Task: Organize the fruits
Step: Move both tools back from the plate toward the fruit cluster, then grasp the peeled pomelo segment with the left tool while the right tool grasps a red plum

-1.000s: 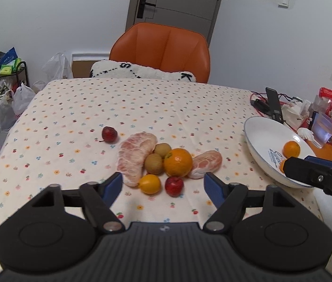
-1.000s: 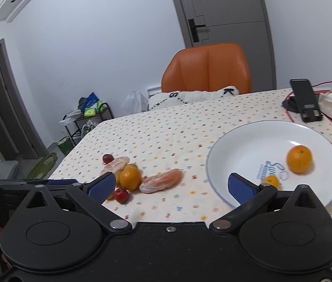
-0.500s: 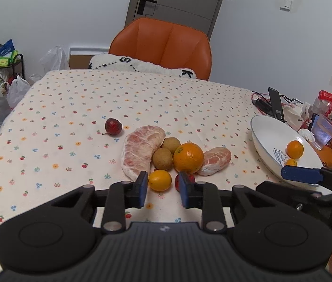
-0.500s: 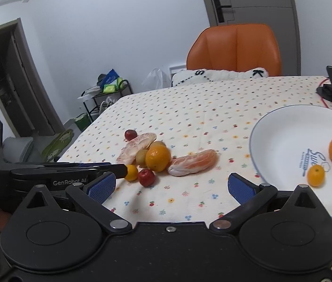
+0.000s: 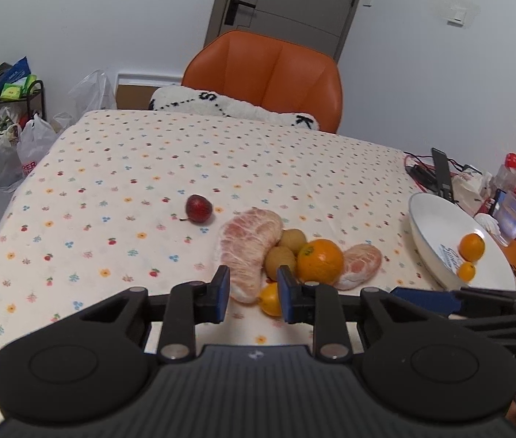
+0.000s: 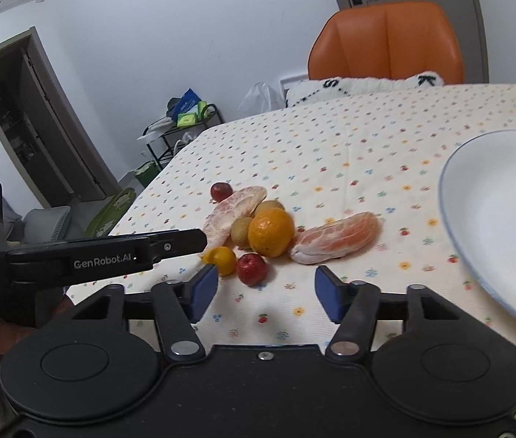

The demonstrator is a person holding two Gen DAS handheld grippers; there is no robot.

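Fruits (image 5: 320, 261): nine (two on plate (image 5: 429, 226)).

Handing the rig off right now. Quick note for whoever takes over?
Left gripper: open, narrow gap, empty, nosing at the small yellow citrus.
Right gripper: open, empty, before the small red fruit.
Done: two orange citrus fruits on the white plate.
Left on the floral tablecloth: big orange, two peeled pomelo pieces, two brown kiwis, yellow citrus, two red fruits.
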